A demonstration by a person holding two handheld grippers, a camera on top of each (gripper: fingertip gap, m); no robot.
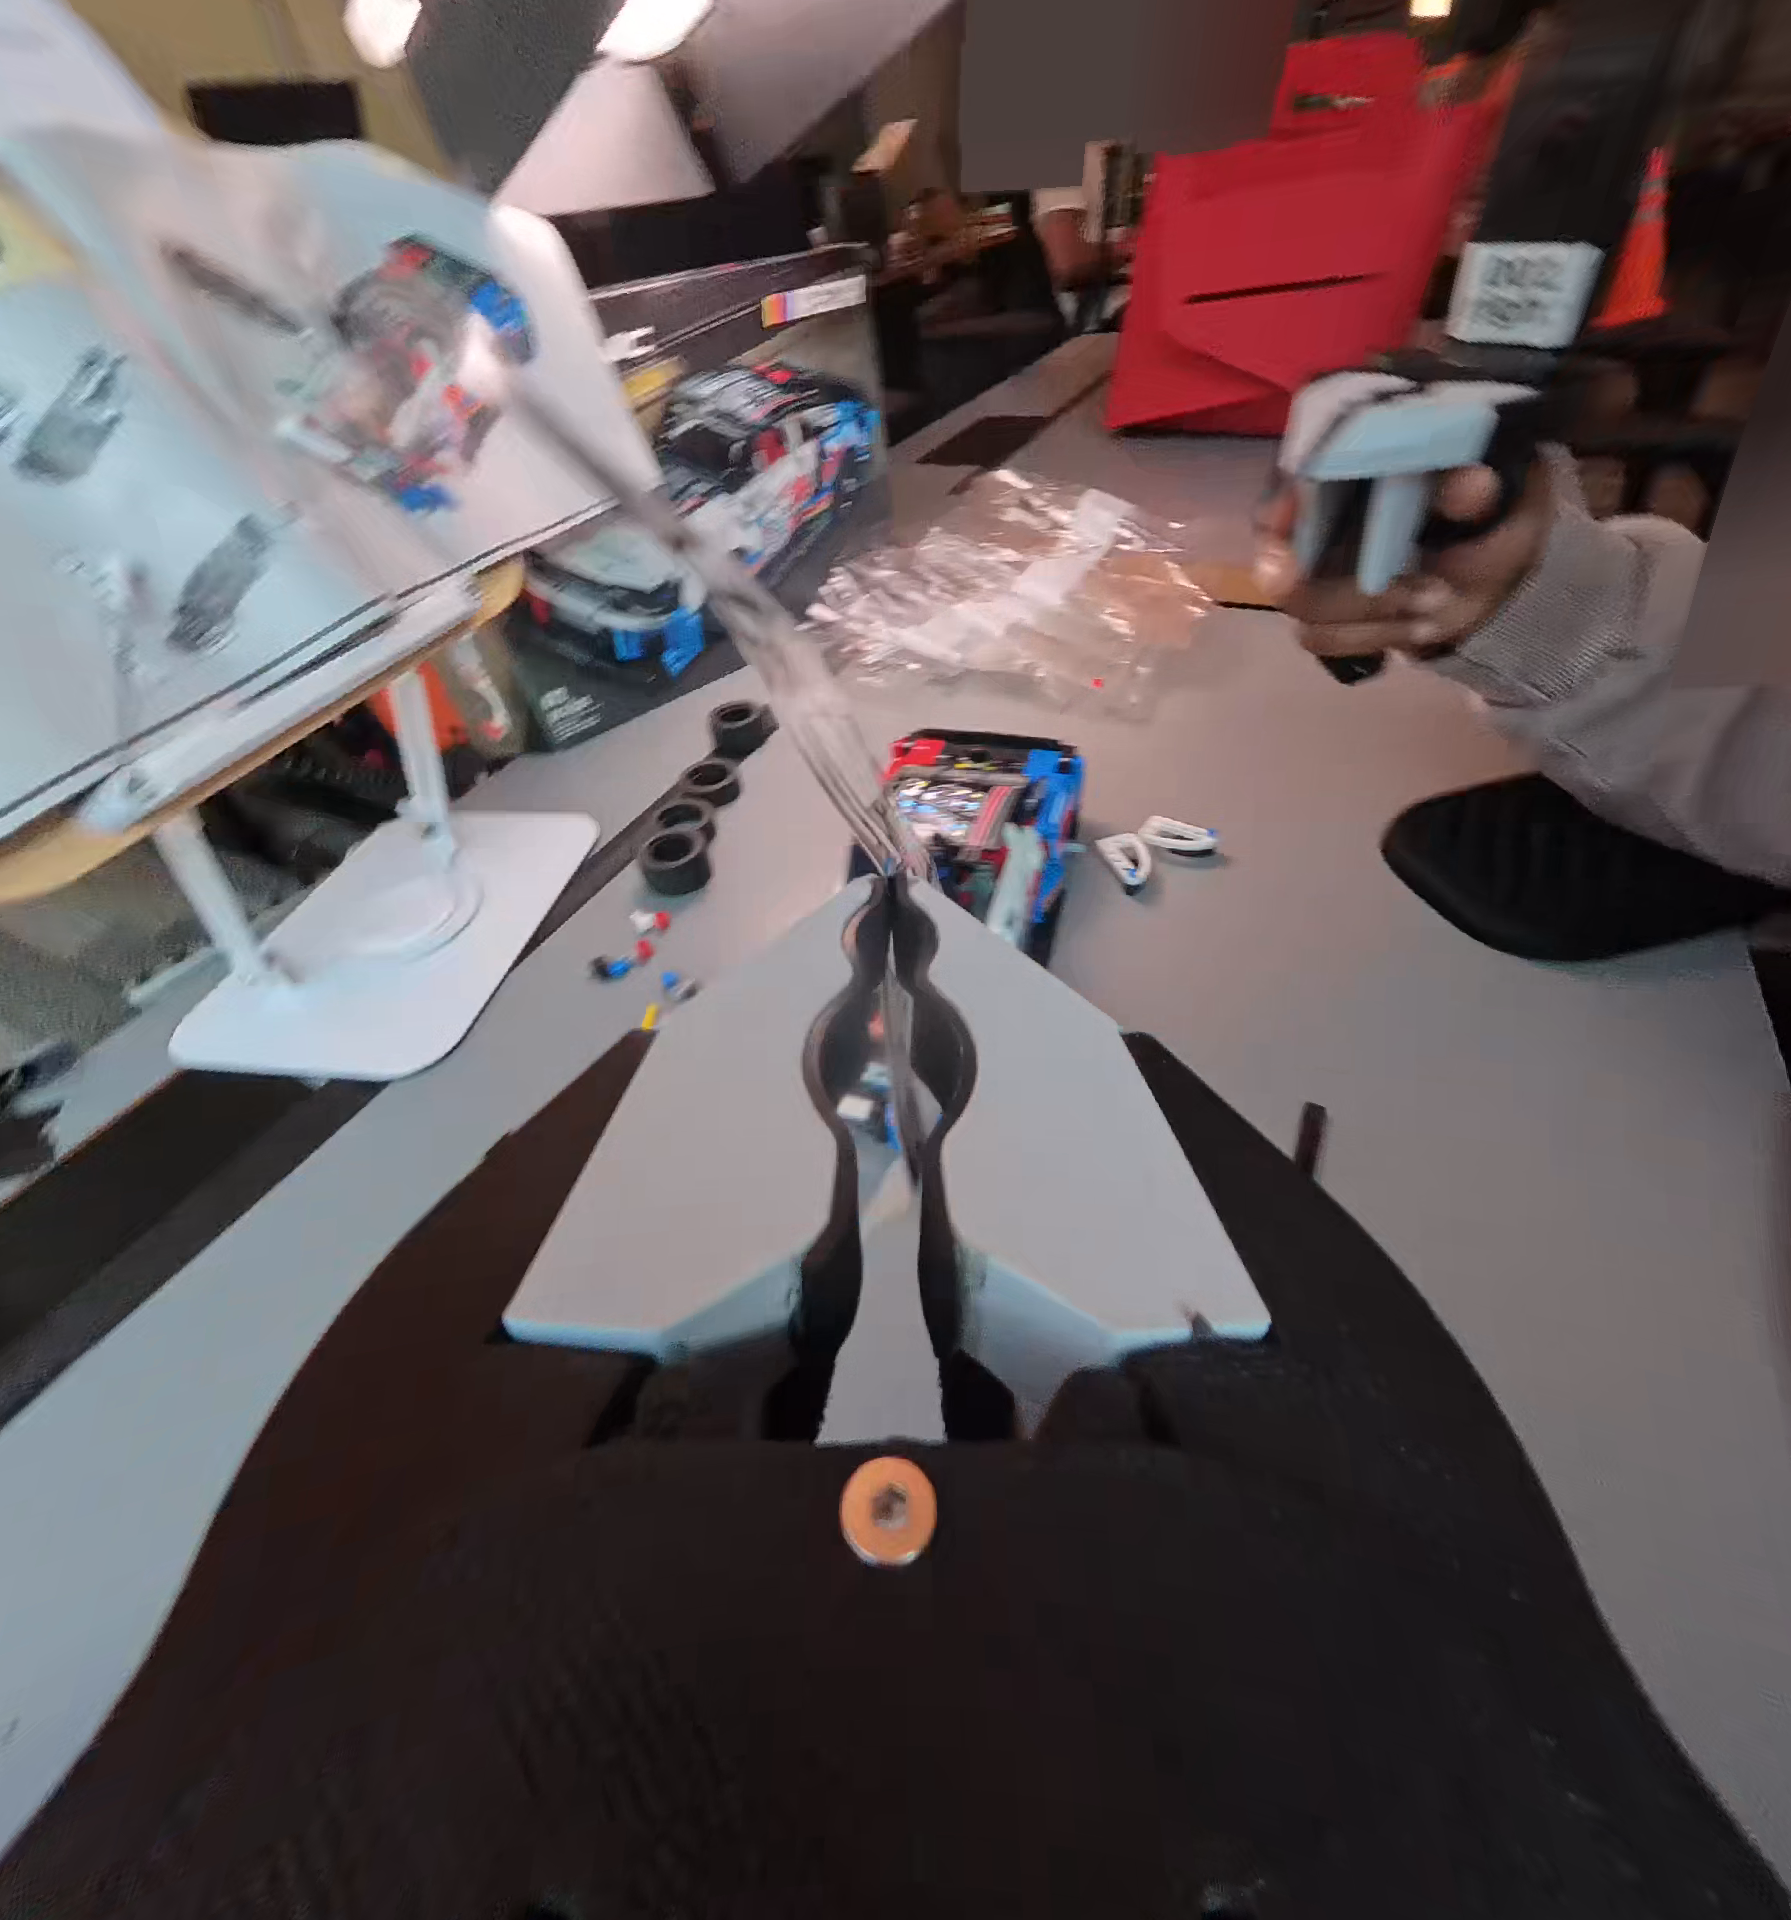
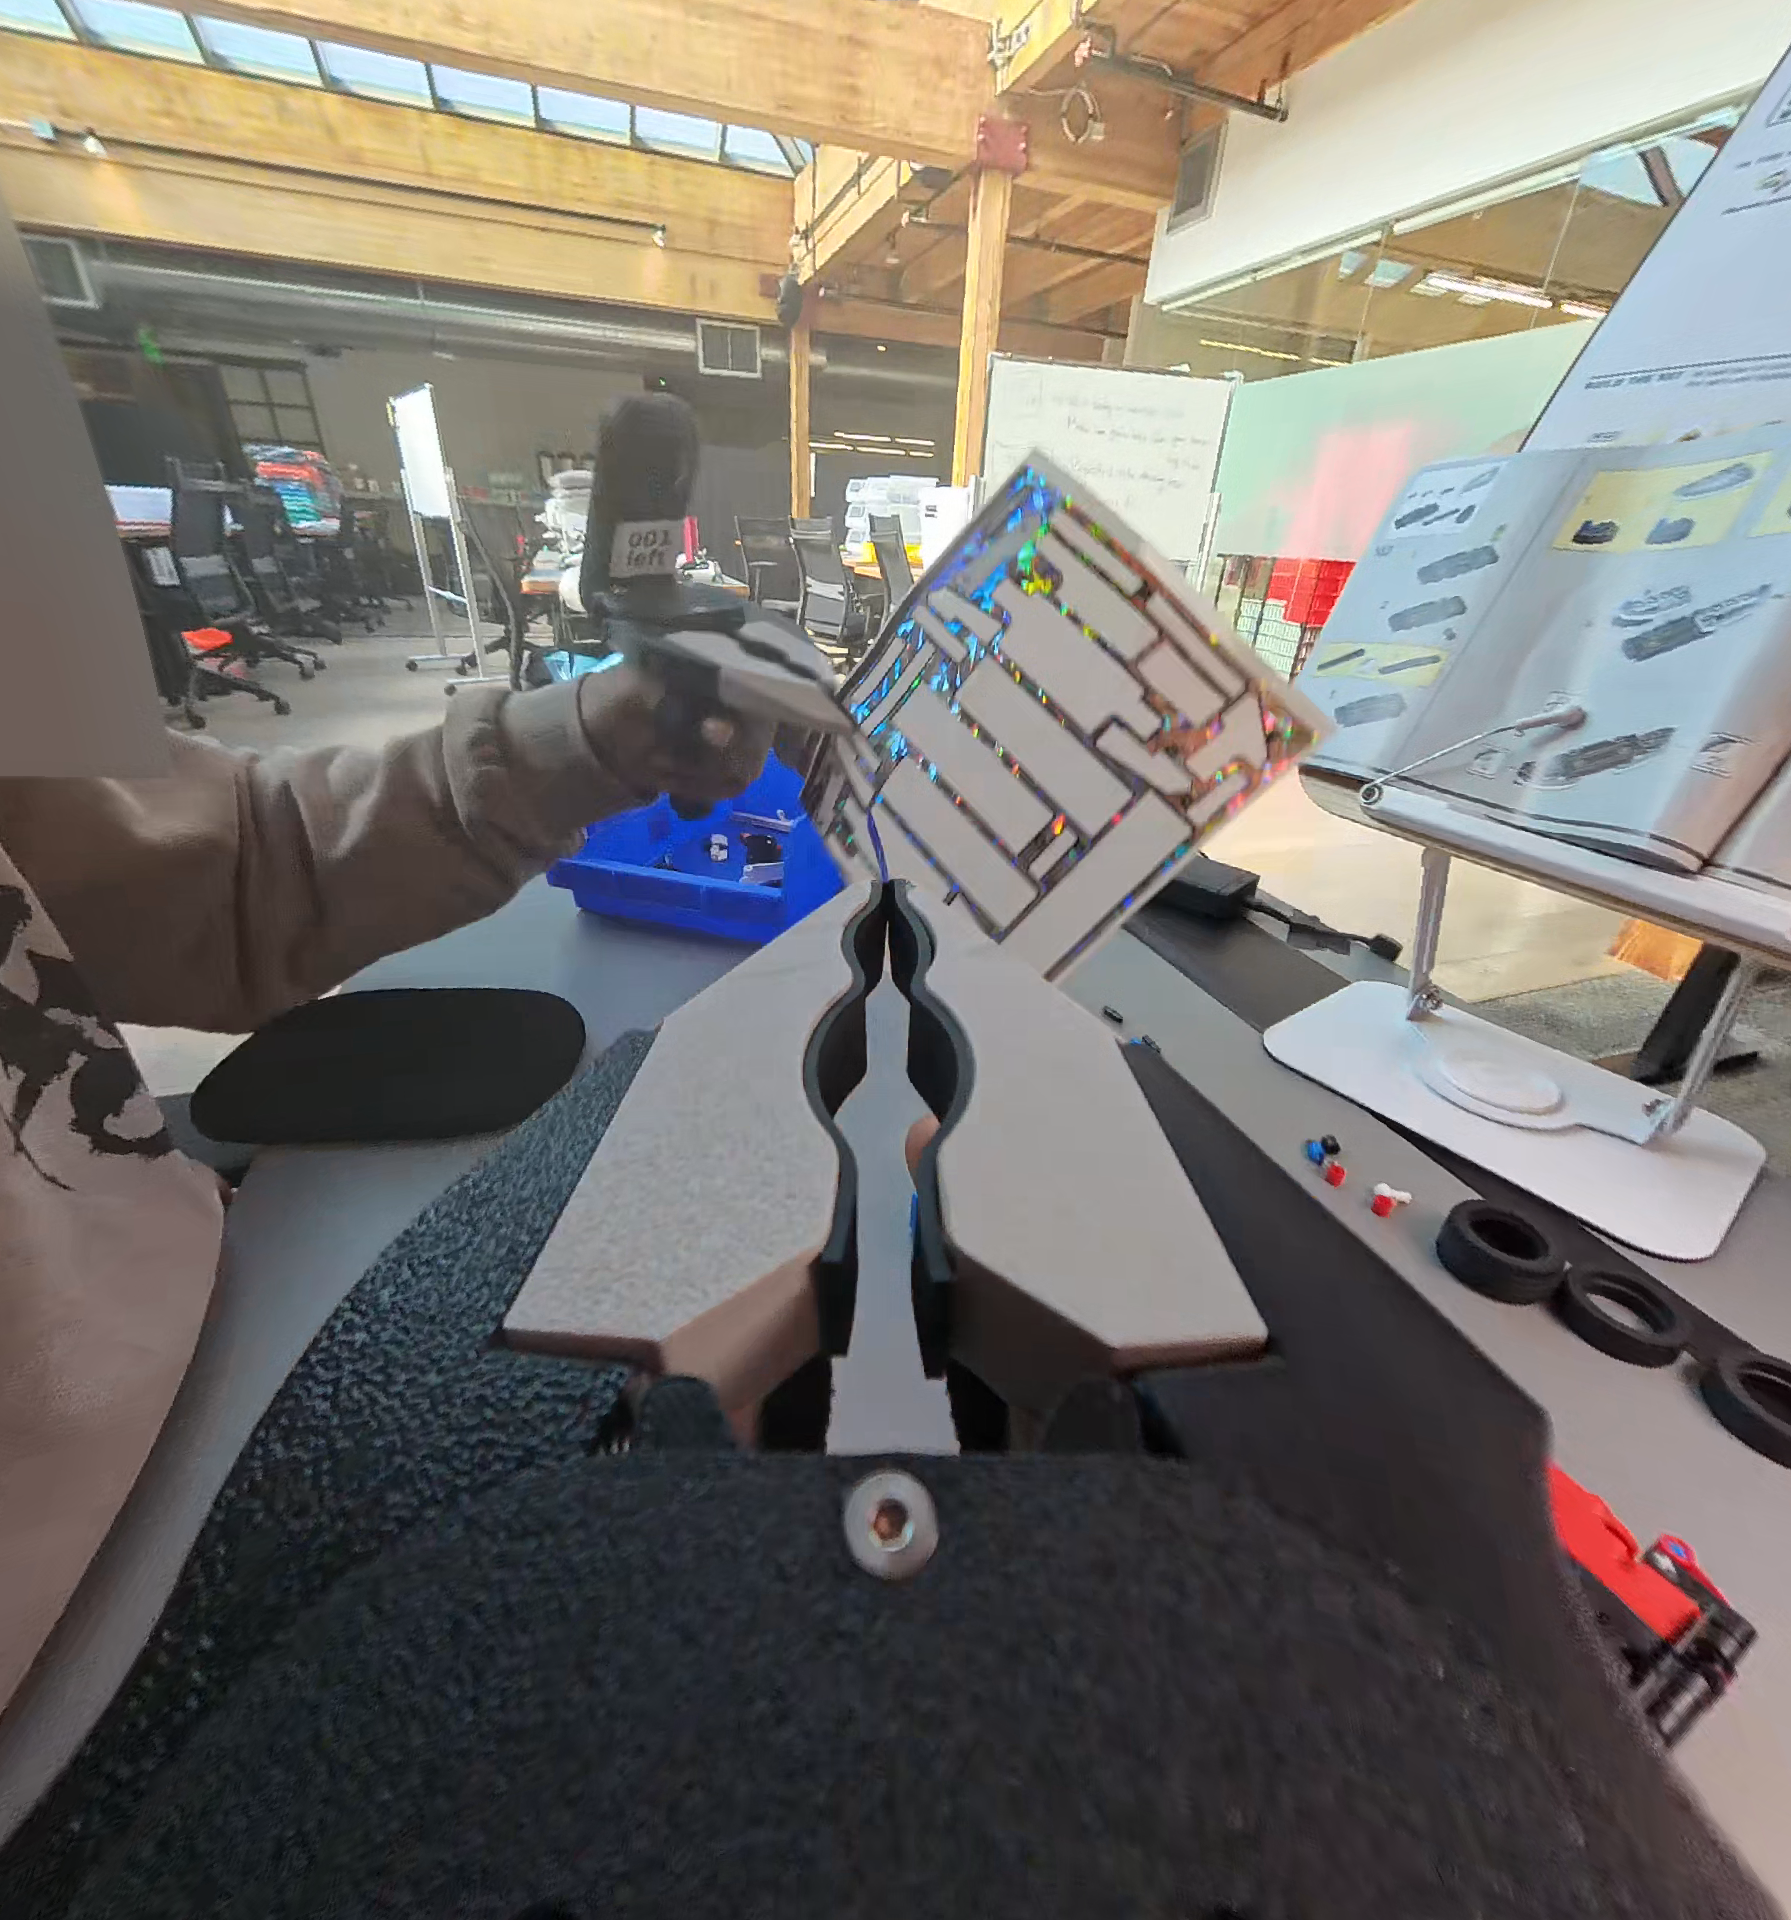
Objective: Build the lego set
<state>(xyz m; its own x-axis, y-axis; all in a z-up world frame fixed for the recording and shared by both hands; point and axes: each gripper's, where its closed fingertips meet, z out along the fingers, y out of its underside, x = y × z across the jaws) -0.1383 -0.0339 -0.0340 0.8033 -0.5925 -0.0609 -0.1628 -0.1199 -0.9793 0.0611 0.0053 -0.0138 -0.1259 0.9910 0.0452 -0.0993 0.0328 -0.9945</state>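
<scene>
Up over the table the left gripper point(image 1: 889, 883) pinches the sticker sheet point(image 2: 1057, 717), right gripper point(image 2: 891, 885) closed and empty, so looks like sticker time, next peeling one off for the car point(image 1: 984, 821).

The left gripper point(image 1: 889, 883) has its jaws closed on a thin sticker sheet point(image 1: 766, 644) above the lego car point(image 1: 984, 821).
</scene>
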